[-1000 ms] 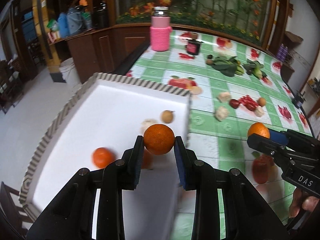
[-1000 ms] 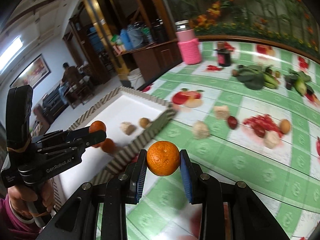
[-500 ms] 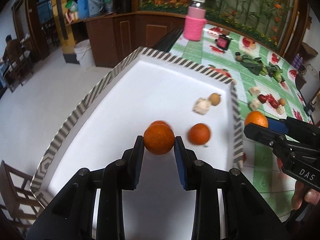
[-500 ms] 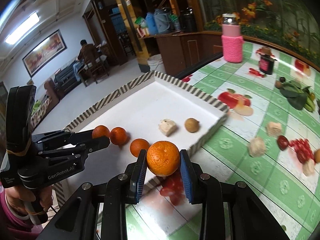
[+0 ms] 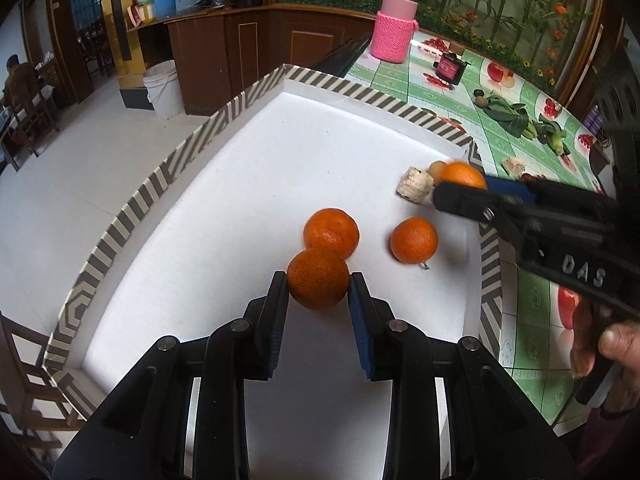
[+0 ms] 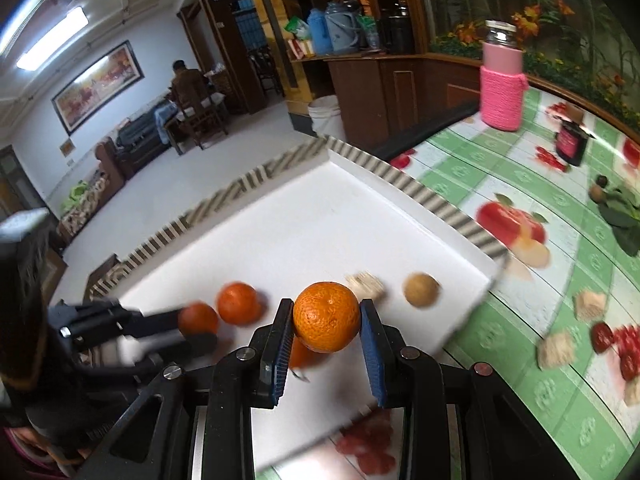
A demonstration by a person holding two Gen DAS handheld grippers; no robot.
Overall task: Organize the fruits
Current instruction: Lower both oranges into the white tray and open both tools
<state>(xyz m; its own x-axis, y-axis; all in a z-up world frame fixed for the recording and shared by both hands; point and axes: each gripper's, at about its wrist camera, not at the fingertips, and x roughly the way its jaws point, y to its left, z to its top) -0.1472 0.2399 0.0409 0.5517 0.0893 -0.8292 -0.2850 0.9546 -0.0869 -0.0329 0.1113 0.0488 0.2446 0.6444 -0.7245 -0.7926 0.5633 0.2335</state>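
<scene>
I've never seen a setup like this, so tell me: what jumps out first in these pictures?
Two bright oranges, each pinched between black fingers: one in the left hand-held gripper, one in the right hand-held gripper, both over a white tray with a striped rim. Two more loose oranges lie in the tray, and a pink knitted jar stands at the far end of the green fruit-print tablecloth.

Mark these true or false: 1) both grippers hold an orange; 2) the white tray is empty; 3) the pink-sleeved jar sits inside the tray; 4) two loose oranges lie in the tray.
1) True: left gripper and right gripper each clamp an orange.
2) False: the white tray holds fruit.
3) False: the pink-sleeved jar stands on the tablecloth beyond the tray.
4) True: loose oranges.
</scene>
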